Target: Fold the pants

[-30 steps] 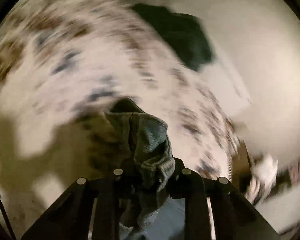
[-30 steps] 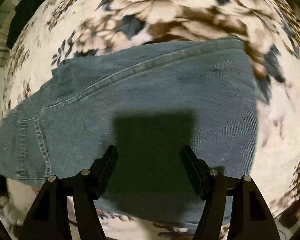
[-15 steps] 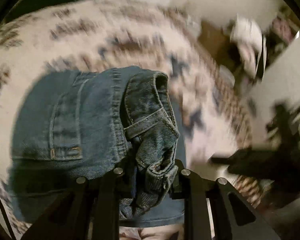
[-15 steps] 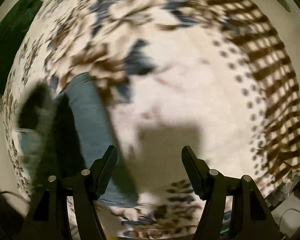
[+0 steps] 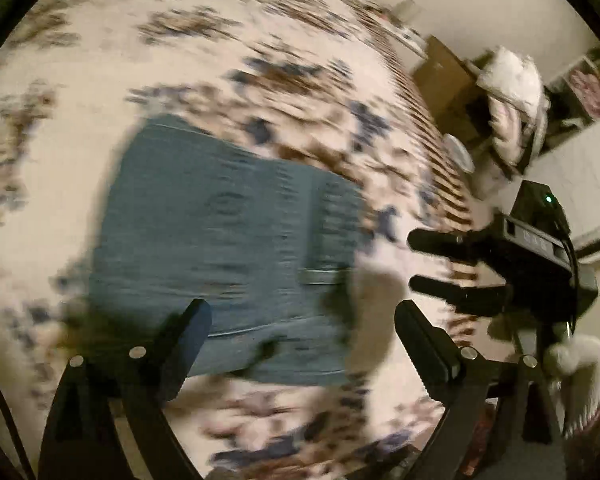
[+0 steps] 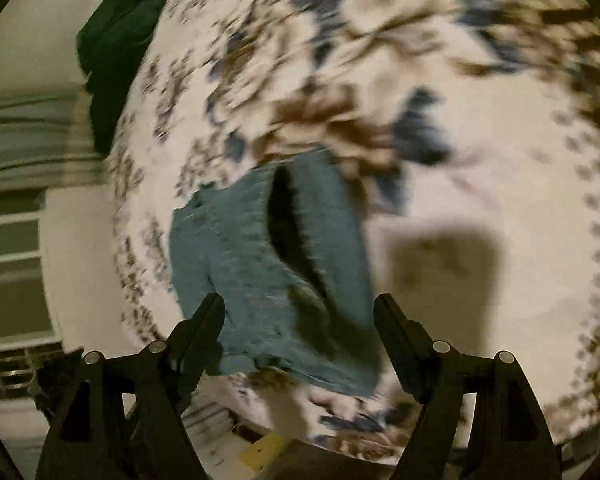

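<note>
A floral bedspread point(image 5: 80, 92), cream with brown and blue blooms, was seen filling most of both views, blurred by motion. On it the pants point(image 5: 220, 248), blue denim folded into a compact rectangle, were laid flat; in the left wrist view they were found ahead of the fingers, left of centre, and in the right wrist view point(image 6: 260, 272) they were shown just beyond the fingers with a dark crease running across the top layer. A dark green cloth point(image 6: 116, 48) was seen bunched at the far left edge of the bed. Beside the bed, on the right of the left wrist view, a brown cardboard box point(image 5: 444, 76) and a white fluffy item point(image 5: 512, 96) were made out. The left gripper point(image 5: 302, 332) was held above the pants with its jaws spread wide and nothing between them; the jaws had just been opening, and the denim was let go. The right gripper point(image 6: 300, 324) was likewise found released, its jaws having just been widening, with no cloth pinched; it was also seen from the side in the left wrist view point(image 5: 432, 260), apart from the pants
</note>
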A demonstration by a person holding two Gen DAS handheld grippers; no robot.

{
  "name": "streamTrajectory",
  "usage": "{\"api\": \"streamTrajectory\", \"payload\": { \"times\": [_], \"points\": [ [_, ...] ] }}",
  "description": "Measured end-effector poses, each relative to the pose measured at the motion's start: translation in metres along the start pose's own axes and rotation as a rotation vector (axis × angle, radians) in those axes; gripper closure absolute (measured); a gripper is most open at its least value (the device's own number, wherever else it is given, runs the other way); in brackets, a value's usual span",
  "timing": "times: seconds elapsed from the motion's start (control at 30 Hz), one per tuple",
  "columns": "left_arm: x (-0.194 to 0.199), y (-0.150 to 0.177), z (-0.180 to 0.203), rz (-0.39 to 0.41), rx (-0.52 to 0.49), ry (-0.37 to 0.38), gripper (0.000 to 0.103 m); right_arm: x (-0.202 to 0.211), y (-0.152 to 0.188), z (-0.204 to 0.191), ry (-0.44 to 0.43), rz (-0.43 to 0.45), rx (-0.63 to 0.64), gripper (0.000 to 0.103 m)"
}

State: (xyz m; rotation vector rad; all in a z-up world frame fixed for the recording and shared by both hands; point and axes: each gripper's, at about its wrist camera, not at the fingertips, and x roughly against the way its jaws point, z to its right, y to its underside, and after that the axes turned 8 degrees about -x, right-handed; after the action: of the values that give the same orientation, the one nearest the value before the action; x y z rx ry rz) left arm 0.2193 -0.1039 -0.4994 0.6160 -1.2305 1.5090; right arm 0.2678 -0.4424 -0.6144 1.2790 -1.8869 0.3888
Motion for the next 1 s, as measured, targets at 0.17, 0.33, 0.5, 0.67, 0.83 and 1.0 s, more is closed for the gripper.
{"api": "streamTrajectory", "payload": {
  "times": [0.17,0.33,0.5,0.67,0.83,1.0],
  "points": [
    [0.021,0.011,-0.054,-0.01,0.035,-0.216,0.01,-0.067,-0.014,-0.022,-0.029,-0.039,0.084,0.024],
    [-0.005,0.009,-0.101,-0.092,0.063,-0.314,0.001,-0.08,0.005,-0.034,0.118,0.073,0.144,0.096],
    [0.001,-0.012,-0.115,-0.03,0.148,-0.202,0.001,0.02,0.032,-0.025,0.181,0.276,0.105,0.097],
    [-0.018,-0.052,-0.103,-0.02,0.169,-0.047,0.001,0.063,0.015,0.033,0.284,0.315,-0.006,0.096],
    [-0.082,-0.101,-0.095,-0.121,0.171,0.068,0.001,0.019,-0.007,0.085,0.251,0.054,-0.093,0.041],
    [-0.156,-0.127,-0.106,-0.252,0.229,0.158,0.012,0.03,-0.003,0.123,0.035,0.065,-0.264,0.02]
  ]
}}
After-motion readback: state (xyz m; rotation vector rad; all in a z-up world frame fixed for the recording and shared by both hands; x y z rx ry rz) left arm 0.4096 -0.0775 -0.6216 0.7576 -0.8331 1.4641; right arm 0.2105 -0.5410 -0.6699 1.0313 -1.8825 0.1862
